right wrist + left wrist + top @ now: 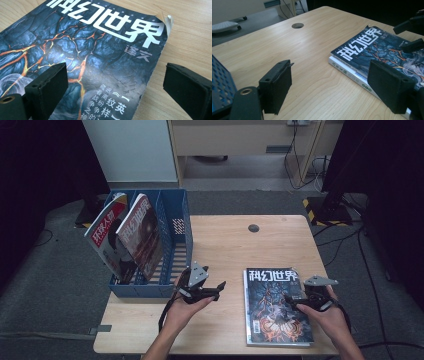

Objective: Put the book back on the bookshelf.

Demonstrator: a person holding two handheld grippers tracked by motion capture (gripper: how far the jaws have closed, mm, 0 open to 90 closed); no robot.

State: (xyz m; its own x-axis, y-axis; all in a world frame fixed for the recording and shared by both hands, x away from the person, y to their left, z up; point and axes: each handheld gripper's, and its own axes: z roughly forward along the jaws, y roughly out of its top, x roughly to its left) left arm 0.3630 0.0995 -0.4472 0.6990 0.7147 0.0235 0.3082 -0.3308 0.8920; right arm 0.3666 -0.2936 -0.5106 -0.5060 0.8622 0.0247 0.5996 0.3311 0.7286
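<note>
Two grippers are at work over a pale wooden table (230, 245) with a round cable hole (254, 228) near its far edge; the table stands on grey carpet, with dark curtains on both sides, a light cabinet behind, and cables trailing over the floor at the right. A blue file rack (172, 245) sits on the table's left side. Two magazines lean in its left compartments — a red-and-white one (104, 232) and, just beside it, a dark reddish one (142, 237) — while the compartments nearer the table's middle hold nothing that can be made out.

On the right half of the table lies a dark magazine (272, 307) with white title characters and glowing orange cracks on its cover, resting on top of a second, white-spined magazine (352, 75); its far right corner curls up. The left gripper (212, 290) hovers between rack and stack, jaws spread wide with bare table between them. The right gripper (292, 302) sits over the dark magazine's right edge, jaws apart and gripping nothing, one above the cover and one above the wood beside it.

The lower magazine's cover is hidden, and the small print on the top one is too fine to read.
</note>
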